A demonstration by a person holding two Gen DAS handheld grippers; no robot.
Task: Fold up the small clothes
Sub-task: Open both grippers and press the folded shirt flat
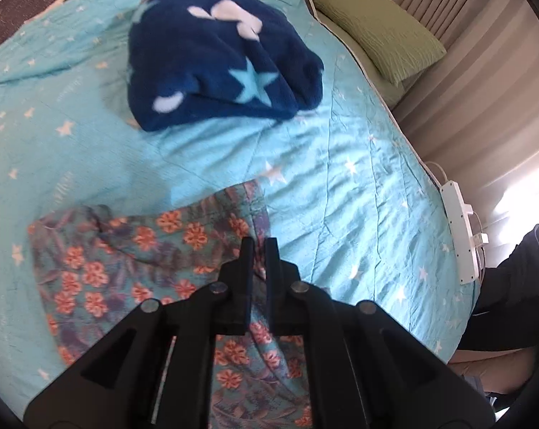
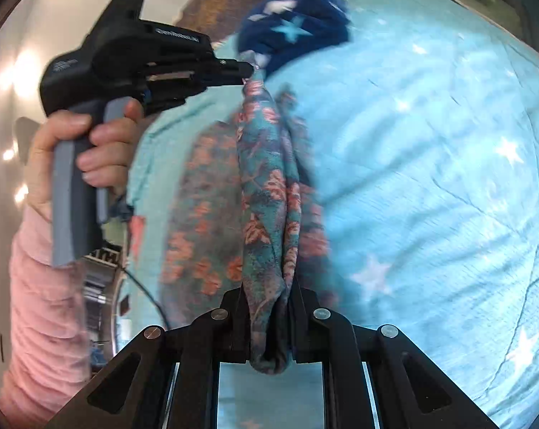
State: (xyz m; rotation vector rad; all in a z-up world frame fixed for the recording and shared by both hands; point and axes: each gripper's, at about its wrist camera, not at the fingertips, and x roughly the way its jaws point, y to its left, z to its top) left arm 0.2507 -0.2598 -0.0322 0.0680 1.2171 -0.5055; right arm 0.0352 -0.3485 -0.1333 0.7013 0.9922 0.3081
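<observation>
Garment (image 2: 265, 193) under test: a small floral piece, teal ground with orange-pink blossoms, thin woven or light knit, strung between both grippers above the bed. Right gripper (image 2: 268, 321) is clamped on a bunched end of it, the cloth wadded thick between the jaws and spilling out behind them. Left gripper (image 2: 249, 69), held by a hand (image 2: 87, 150) in a pink sleeve, pinches the far corner with its jaws drawn together on the fabric; from its own camera the left gripper's tips (image 1: 260, 250) sit nearly closed over the same print, though the pinched edge itself is hard to make out there. Judgement: light, limp, no stiffness, sags and twists into a rope when hung from two points; it should not slip from a firm pinch. Best holds are corners or hem edges, single layer, not bunched middles. Bedspread (image 2: 430, 178) is crinkled aqua with white stars. A folded navy fleece (image 1: 219, 64), plush with stars, lies further up the bed.
</observation>
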